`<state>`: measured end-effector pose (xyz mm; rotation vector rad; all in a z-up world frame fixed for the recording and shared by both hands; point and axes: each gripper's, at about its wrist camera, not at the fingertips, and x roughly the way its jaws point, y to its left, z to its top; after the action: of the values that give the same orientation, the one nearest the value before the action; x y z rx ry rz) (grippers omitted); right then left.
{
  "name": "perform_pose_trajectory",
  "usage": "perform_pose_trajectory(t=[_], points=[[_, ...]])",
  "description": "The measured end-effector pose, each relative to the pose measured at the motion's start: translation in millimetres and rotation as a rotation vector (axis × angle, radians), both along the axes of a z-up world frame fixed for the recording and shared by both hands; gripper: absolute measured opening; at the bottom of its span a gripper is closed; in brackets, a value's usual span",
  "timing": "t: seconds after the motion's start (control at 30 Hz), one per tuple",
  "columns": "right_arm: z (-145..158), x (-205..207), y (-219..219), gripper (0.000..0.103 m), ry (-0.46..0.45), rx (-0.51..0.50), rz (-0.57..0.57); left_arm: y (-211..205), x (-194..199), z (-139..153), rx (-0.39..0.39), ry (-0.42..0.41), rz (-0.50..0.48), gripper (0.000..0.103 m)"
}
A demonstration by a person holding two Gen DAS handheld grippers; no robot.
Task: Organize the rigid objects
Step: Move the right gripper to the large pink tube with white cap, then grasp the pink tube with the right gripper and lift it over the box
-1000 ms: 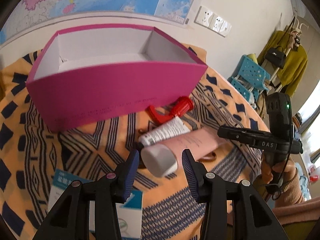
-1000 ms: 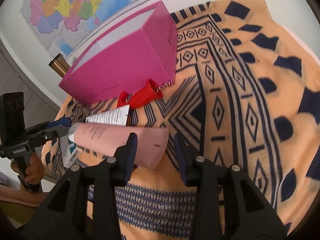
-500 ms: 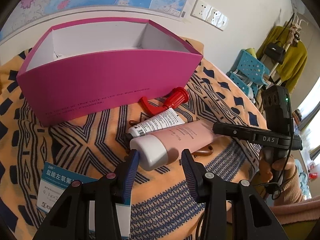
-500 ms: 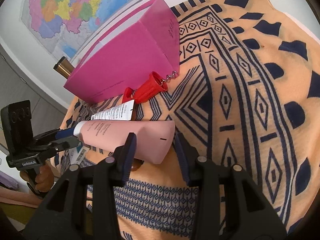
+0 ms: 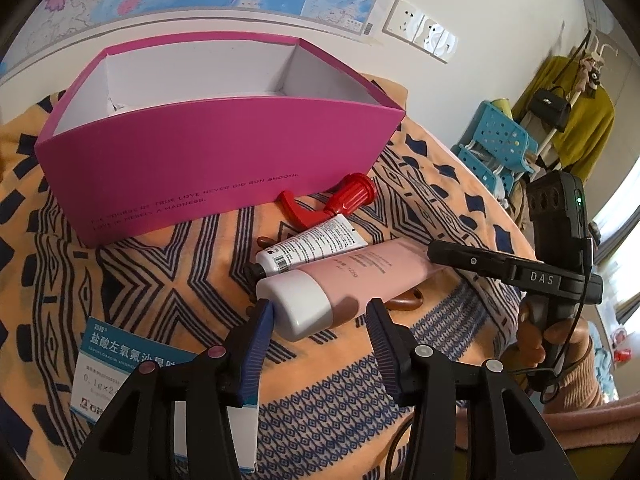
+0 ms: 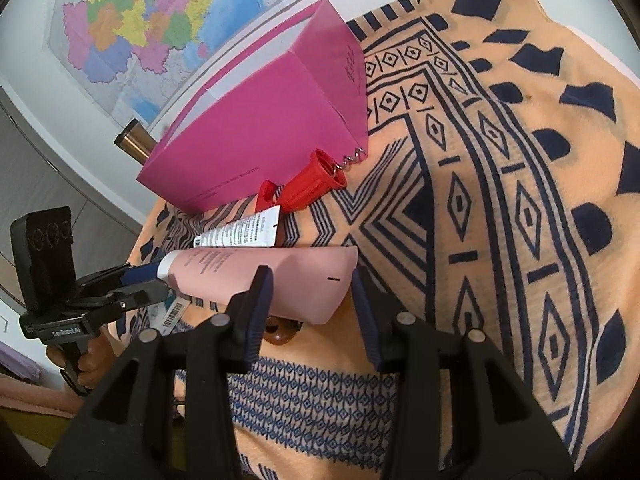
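Note:
A pink tube (image 5: 352, 276) with a white cap (image 5: 296, 306) lies on the patterned cloth. My left gripper (image 5: 320, 320) is open with its fingers either side of the cap end. My right gripper (image 6: 312, 292) is open around the tube's flat crimped end (image 6: 312, 284). Behind the tube lie a small white tube (image 5: 316, 244) and a red corkscrew (image 5: 340, 200). An open magenta box (image 5: 224, 168) stands beyond them; its inside looks white and bare. A brown object (image 5: 404, 300) lies partly hidden under the pink tube.
A blue-and-white medicine carton (image 5: 132, 364) lies by my left finger. The orange patterned cloth (image 6: 500, 208) covers the table. A metal cylinder (image 6: 134, 144) stands behind the box. A wall with a map is at the back; blue stools and hung clothes are at the right.
Both grippers have drawn back slightly and the views have lowered; the pink tube has shifted a little between the open fingers. The box looks farther away in the left view.

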<state>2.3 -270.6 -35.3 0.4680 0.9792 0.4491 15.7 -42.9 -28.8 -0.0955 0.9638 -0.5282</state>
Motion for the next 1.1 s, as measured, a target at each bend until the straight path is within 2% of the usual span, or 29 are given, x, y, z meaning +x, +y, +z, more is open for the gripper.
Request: perform_pose_trajectory(t=[0.33,0.57,0.83,1.1], points=[[25,0,6,0.044,-0.071,-0.033,0.02,7,-7,24,-0.041,-0.056,0.014,0.048],[58,8,14,0.044,-0.165,-0.065,0.042,14,-4,51,-0.053,-0.121,0.033,0.048],[91,27,20,0.044,-0.27,-0.082,0.055,17,9,79,-0.034,-0.212,0.061,0.048],[107,49,28,0.044,-0.32,-0.093,0.068,23,33,87,-0.018,-0.246,0.103,0.048]])
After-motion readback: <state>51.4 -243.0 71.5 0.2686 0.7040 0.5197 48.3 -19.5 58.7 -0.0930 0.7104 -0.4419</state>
